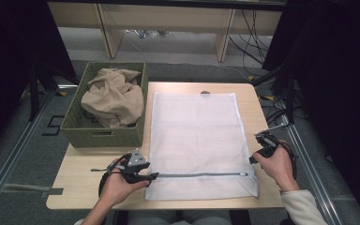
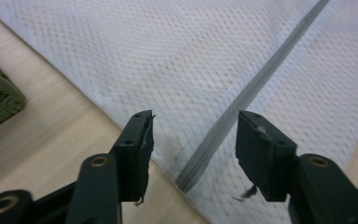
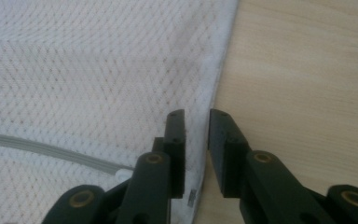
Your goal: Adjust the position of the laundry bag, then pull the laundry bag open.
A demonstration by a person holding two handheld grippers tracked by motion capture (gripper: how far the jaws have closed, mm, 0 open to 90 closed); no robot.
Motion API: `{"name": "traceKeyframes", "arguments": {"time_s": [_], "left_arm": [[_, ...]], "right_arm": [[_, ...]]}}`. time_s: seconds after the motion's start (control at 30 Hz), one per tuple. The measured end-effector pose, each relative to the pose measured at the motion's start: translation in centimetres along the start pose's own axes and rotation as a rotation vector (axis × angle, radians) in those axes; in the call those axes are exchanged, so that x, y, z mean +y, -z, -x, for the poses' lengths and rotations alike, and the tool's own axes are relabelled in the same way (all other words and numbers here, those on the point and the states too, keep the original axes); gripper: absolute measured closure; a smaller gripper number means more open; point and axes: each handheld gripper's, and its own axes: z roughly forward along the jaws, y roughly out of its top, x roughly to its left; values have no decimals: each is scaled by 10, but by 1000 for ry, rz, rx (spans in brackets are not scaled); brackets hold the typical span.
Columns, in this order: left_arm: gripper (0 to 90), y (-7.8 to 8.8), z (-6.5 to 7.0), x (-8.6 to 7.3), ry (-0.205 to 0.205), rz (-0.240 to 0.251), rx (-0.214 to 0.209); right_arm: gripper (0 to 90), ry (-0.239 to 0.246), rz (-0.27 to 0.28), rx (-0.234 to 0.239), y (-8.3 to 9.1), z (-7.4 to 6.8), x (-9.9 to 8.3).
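White mesh bag (image 1: 194,140) flat on the surface (image 1: 82,180), just right of the green basket (image 1: 104,133). Left tongs (image 2: 193,140) parted wide over the bag's zip (image 2: 242,102) end, gripping nothing. Right tongs (image 3: 196,140) parted narrowly astride the bag's right edge, pads apparently not pressing it.

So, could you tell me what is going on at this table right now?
A person holds a gripper in each hand at the near end of a white mesh bag lying flat on the table. The left gripper has its jaws open astride the end of the grey zipper. The right gripper stands at the bag's side edge, jaws slightly apart. Beige cloth lies in a green basket beside the bag.
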Motion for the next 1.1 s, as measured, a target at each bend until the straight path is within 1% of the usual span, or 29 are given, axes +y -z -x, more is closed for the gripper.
{"name": "traceKeyframes", "arguments": {"time_s": [0.03, 0.07, 0.13, 0.17, 0.27, 0.3, 0.33, 0.37, 0.4, 0.43, 0.47, 0.5, 0.53, 0.57, 0.6, 0.63, 0.67, 0.73, 0.77, 0.8, 0.83, 0.87, 0.9, 0.93, 0.97, 1.0, 1.03, 1.07, 1.1], "left_arm": [[433, -1, 0, 0, -4, 12, 9], [420, -1, 0, 0, -4, 12, 9], [408, -3, -1, 0, 16, 17, 26], [390, -5, -2, 0, 27, 31, 30], [382, -5, -4, 0, 28, 27, 31], [382, -5, -4, -1, 28, 36, 47], [383, -6, -5, -2, 37, 38, 48], [386, -5, -5, -2, 37, 42, 50], [392, -4, -6, -2, 34, 32, 39], [401, -5, -6, -2, 34, 44, 45], [404, -6, -5, -2, 37, 52, 42], [409, -6, -5, -2, 30, 51, 41], [416, -6, -5, -2, 30, 51, 41], [419, -7, -5, -1, 15, 47, 41], [419, -8, -5, -1, 14, 46, 38], [420, -9, -5, -1, 15, 44, 42], [422, -10, -5, -1, 17, 39, 43], [424, -11, -5, 1, 11, 34, 43], [424, -12, -4, 2, 22, 39, 32], [424, -12, -3, 2, 27, 39, 24], [424, -12, -3, 3, 10, 36, 37], [424, -13, -2, 4, 22, 37, 33], [425, -13, -2, 4, 22, 37, 33], [425, -14, -2, 4, 11, 44, 26], [426, -13, -2, 4, -7, 38, 27], [428, -13, -1, 3, 13, 41, 21], [430, -13, -1, 4, 12, 41, 15], [430, -13, 0, 4, 16, 50, 24], [430, -10, -1, 5, -7, 40, 6]], "right_arm": [[756, 1, 6, 6, 2, 1, -1], [744, 5, 3, 16, 2, 3, -2], [734, 6, -8, 19, 3, 4, -2], [709, -11, -10, 31, 5, 4, -5], [704, -7, -14, 31, 5, 6, -6], [698, -8, -17, 31, 6, 6, -7], [696, -16, -28, 31, 7, 6, -7], [696, -17, -34, 29, 7, 6, -7], [691, -21, -37, 28, 8, 5, -7], [686, -23, -42, 30, 7, 5, -7], [685, -25, -60, 28, 6, 5, -8], [683, -70, -79, 25, 6, 2, -8], [683, -70, -79, 25, 6, 2, -8], [681, -91, -135, 37, 6, 0, -8], [678, -56, -126, 31, 5, 3, -9], [674, -68, -125, 41, 4, 3, -10], [667, -53, -144, 37, 4, 4, -10], [660, -63, -163, 53, 1, 4, -12], [661, -55, -174, 39, 1, 4, -13], [661, -82, -146, 43, -1, 3, -15], [660, -52, -168, 37, -2, 5, -15], [661, -76, -175, 48, -2, 4, -16], [662, -63, -172, 37, -4, 4, -17], [662, -63, -172, 37, -4, 4, -17], [662, -64, -193, 42, -2, 4, -16], [664, -65, -177, 29, -3, 3, -18], [665, -58, -173, 32, -3, 4, -18], [667, -25, -159, 36, -5, 5, -19], [672, -71, -183, 47, -4, 1, -19]]}}
